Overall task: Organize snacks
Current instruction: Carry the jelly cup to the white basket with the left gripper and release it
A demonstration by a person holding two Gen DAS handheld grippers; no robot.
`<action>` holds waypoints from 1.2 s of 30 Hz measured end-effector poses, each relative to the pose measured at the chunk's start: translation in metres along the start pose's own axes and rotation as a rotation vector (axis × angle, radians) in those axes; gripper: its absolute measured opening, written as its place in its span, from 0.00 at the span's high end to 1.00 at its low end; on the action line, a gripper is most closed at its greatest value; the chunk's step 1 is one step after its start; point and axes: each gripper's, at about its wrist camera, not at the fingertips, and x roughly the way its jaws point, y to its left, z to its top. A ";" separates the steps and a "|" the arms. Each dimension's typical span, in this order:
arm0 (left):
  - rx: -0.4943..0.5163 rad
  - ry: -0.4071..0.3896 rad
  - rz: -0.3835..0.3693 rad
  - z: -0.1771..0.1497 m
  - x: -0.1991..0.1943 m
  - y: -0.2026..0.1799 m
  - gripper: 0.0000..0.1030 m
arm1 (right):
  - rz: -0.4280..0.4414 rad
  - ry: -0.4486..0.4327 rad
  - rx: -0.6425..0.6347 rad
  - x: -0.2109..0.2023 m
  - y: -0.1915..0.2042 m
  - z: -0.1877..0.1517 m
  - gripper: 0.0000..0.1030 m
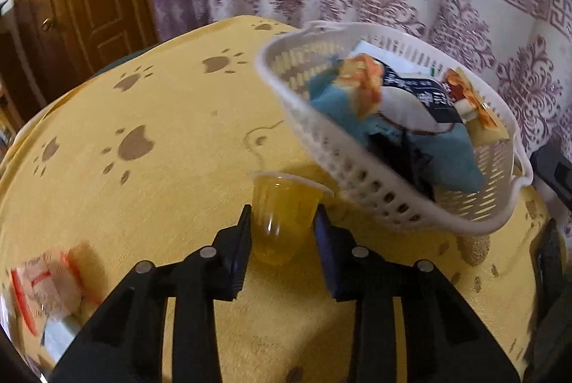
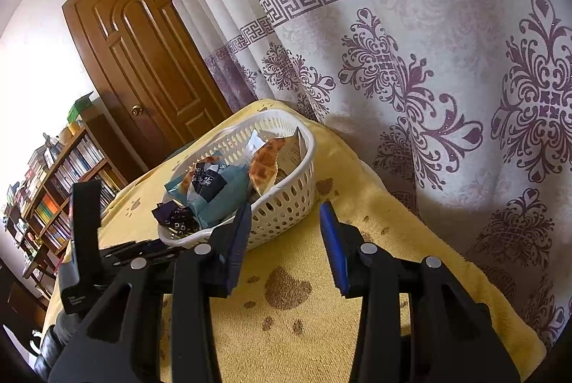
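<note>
1. Between the pads of the left gripper point(image 1: 282, 225) sat a jelly cup point(image 1: 282, 215), and both pads pressed on its sides, so the gripper held it. The cup stood upright on the yellow cloth point(image 1: 161, 204), I think because a grip on the sides keeps the foil top level.
2. The right gripper point(image 2: 282, 229) was partly open with nothing between its pads; it hovered near the basket point(image 2: 286, 204), probably waiting.
3. The white basket stood just beside the cup. It already held several snacks: a teal packet point(image 1: 332, 104), a dark packet point(image 1: 422, 90) and waffle packs point(image 2: 264, 165), piled loosely.
4. One more wrapped snack point(image 1: 46, 286) lay on the cloth, well apart from the basket, so the task seemed not yet finished.
</note>
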 end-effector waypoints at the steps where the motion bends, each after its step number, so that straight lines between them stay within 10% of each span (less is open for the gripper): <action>1: -0.013 -0.003 0.003 -0.001 -0.003 0.003 0.67 | 0.000 -0.001 0.001 0.000 0.000 0.000 0.60; 19: -0.068 -0.192 0.015 0.014 -0.092 -0.010 0.67 | 0.017 -0.008 0.014 -0.003 -0.003 0.000 0.60; 36: 0.032 -0.203 -0.105 0.045 -0.073 -0.079 0.61 | 0.034 -0.008 0.031 -0.005 -0.006 0.001 0.60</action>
